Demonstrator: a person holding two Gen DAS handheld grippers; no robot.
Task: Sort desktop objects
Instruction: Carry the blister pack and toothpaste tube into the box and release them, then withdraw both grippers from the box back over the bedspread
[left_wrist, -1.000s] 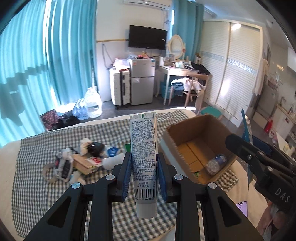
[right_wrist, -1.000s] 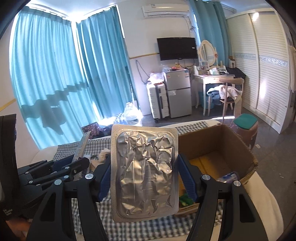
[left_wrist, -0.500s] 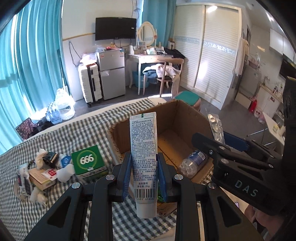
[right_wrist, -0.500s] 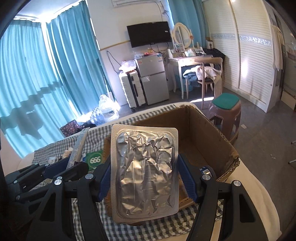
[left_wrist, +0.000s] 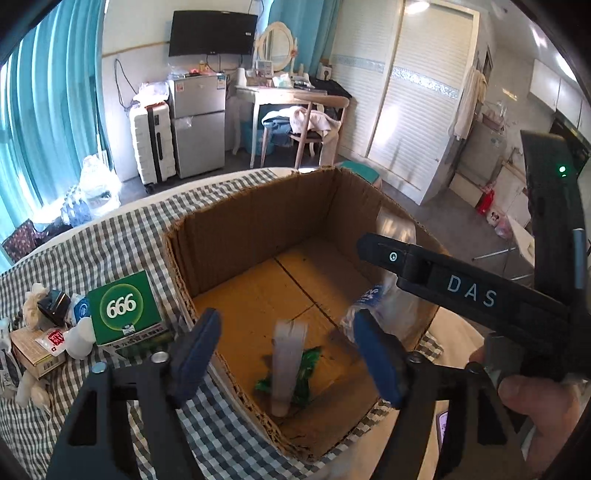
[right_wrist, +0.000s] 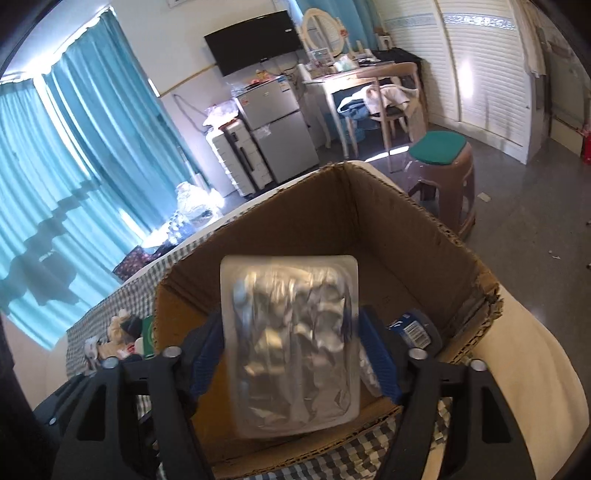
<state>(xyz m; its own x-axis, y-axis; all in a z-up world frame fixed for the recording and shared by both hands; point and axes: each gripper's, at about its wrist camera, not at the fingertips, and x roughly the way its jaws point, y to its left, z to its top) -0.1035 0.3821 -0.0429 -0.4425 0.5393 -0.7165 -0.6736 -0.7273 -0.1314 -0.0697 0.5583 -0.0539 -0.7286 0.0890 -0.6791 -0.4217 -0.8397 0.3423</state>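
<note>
Letting go is what you are doing right now, with both grippers over the cardboard box (left_wrist: 258, 221). Your left gripper (left_wrist: 288, 354) is opening, and the white tube (left_wrist: 286, 365) is loose between its blue pads, blurred, its long side pointing down into the box. Your right gripper (right_wrist: 291, 354) is opening too, and the silver foil pack (right_wrist: 291, 343) looks free of its pads, flat side toward you, just above the box floor. Farther in lies a plastic bottle (left_wrist: 369, 306). Left of the box, more things wait by the green box (left_wrist: 123, 314).
</note>
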